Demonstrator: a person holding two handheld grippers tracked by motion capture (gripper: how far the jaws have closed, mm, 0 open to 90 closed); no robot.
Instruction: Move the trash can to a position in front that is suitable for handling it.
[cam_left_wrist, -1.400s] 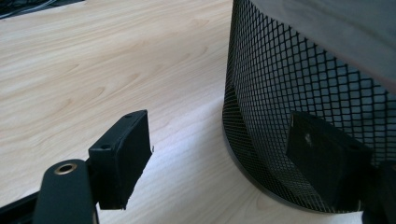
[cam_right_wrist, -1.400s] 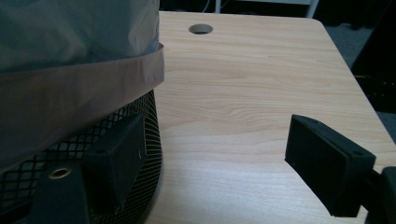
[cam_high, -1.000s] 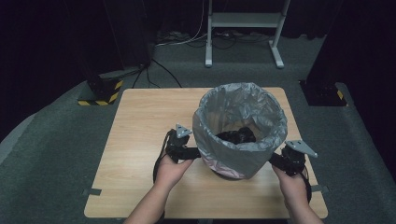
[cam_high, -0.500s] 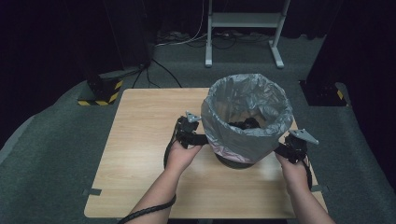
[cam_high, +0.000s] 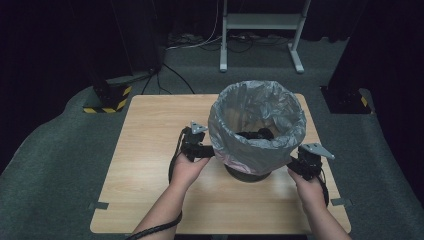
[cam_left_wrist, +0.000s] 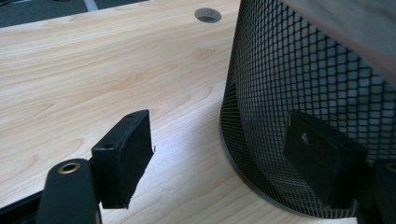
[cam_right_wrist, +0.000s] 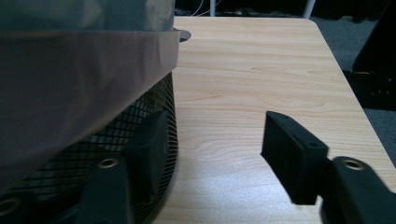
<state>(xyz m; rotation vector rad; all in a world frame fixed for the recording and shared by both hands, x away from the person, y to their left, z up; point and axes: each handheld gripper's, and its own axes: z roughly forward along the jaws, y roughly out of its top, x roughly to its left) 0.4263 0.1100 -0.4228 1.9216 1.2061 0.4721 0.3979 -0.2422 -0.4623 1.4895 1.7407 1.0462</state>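
Writing there is none to read, no brand or label on bin, liner or worktop. One black mesh bin, one grey liner folded down over its rim, two grippers, two hands. The bin stands upright on the worktop, toward its right half, right between the grippers. Dark things lie inside the liner; too dim to tell what they are. The liner's skirt hides most of the mesh in the high view, and in the right gripper view the bin is cut off at the left edge. Left gripper: jaws spread wide, one out over bare wood, the other right against the mesh near the bin's foot, so nothing is pinched between them. Right gripper: jaws have just been closing yet a broad gap remains, one beside the mesh, one over the worktop, gripping nothing. One round cable hole sits behind the bin.
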